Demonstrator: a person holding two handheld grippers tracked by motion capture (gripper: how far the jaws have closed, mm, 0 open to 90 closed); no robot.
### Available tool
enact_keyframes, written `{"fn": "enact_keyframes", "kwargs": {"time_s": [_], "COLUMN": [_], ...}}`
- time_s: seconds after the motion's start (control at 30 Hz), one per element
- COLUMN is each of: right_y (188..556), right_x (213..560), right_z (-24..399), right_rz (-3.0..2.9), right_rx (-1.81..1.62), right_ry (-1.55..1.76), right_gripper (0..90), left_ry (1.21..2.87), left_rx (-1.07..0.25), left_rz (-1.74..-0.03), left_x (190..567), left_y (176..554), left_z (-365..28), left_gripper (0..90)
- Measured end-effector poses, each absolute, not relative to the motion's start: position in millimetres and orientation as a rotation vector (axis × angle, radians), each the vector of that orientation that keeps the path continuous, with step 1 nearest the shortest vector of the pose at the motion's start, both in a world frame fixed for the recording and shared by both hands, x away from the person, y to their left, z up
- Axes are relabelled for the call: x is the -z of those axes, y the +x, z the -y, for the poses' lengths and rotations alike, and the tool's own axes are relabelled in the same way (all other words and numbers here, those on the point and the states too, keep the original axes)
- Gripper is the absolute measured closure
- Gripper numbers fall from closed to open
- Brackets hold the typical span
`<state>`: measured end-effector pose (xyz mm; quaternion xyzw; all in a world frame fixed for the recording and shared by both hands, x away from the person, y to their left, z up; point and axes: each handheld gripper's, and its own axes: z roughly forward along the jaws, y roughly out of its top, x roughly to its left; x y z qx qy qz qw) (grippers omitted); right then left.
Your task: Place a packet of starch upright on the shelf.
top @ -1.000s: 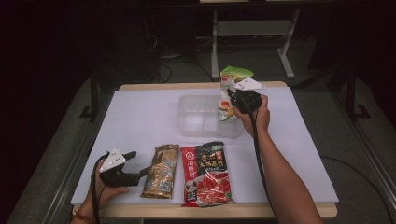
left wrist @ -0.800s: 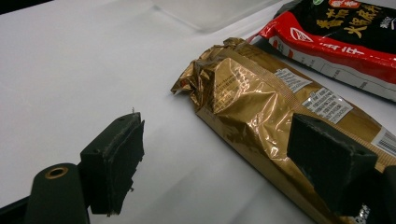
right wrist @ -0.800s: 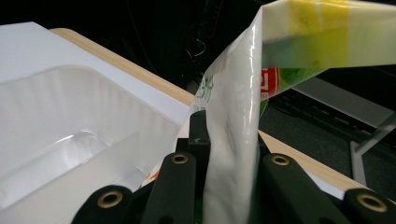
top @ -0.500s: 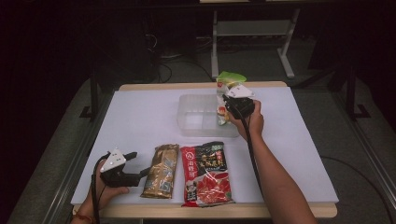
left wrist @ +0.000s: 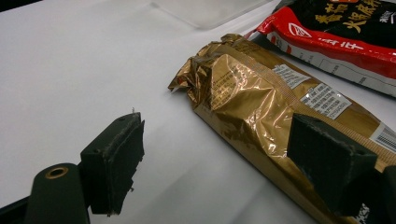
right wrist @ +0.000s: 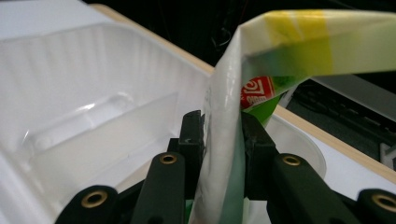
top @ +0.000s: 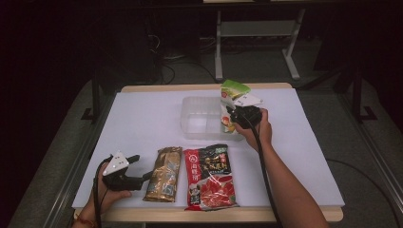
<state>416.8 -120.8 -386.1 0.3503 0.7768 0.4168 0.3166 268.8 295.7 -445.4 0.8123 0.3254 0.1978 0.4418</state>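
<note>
Packing is barely begun: right gripper [top: 234,115], jaws just easing apart around the green snack bag [right wrist: 224,154], lowers it into the clear bin [top: 202,124] at twelve o'clock; left gripper [left wrist: 224,158] gapes beside the gold packet [top: 164,173], the red pouch [top: 209,176] also waiting.

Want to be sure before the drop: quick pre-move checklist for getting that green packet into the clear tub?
1. Right claw on the green packet: ok, pads on both faces, though the jaws have just been opening.
2. Packet over the clear tub: ok, it hangs at the tub's right end.
3. Packet bottom resting in the tub: cannot tell.
4. Tub free to take it: ok.
5. Left claw out of the way: ok, open beside the gold packet, near edge of the table.
6. Red packet apart from the tub: ok.
</note>
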Motion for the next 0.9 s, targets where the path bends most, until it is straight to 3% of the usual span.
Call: {"fn": "enact_keyframes", "kwargs": {"time_s": [0.23, 0.4, 0.9], "right_y": [419.0, 419.8, 409.7], "right_x": [375.6, 370.3, 384.1], "right_z": [123.6, 122.5, 122.2], "right_rz": [-2.189, -2.255, -2.289], "right_rx": [-1.026, -0.949, -0.942], "right_ry": [0.902, 0.873, 0.808], "right_gripper": [73.7, 81.9, 82.1], "left_ry": [2.024, 2.029, 2.043], "left_rx": [-0.49, -0.483, -0.474], "left_rz": [-0.805, -0.802, -0.799], "left_x": [445.3, 446.2, 447.0], "left_y": [268.6, 268.9, 268.3], "left_z": [-295.4, -294.9, -293.7], "left_gripper": [18.1, 18.0, 18.1]}}
